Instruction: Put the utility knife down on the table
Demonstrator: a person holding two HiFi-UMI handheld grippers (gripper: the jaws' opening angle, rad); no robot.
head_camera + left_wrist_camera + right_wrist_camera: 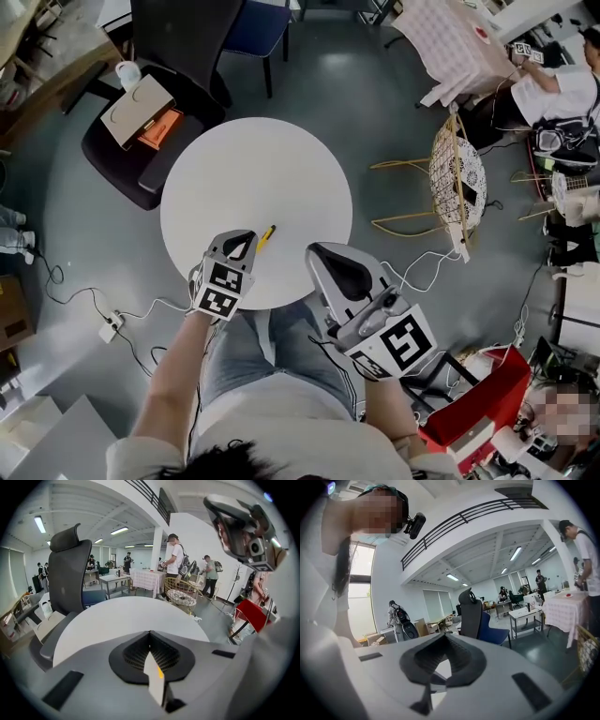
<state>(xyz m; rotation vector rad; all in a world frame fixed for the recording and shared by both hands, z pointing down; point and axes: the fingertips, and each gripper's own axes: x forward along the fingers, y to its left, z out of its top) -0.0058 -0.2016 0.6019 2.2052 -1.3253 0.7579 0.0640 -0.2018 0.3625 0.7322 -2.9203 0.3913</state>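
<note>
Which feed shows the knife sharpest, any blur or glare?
Left gripper view: utility knife close and soft, corners dark. Head view: small but crisp on the bright table. Right gripper view: window glare, no knife.

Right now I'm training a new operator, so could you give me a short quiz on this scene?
1. True or false: the right gripper has something clamped between its jaws.
2. What shape is the white table? A square, B round, C long and narrow.
3. Fill in: the left gripper is shut on the ____.

Key: 1 false, its jaws are together with nothing between them; 2 B; 3 knife.
</note>
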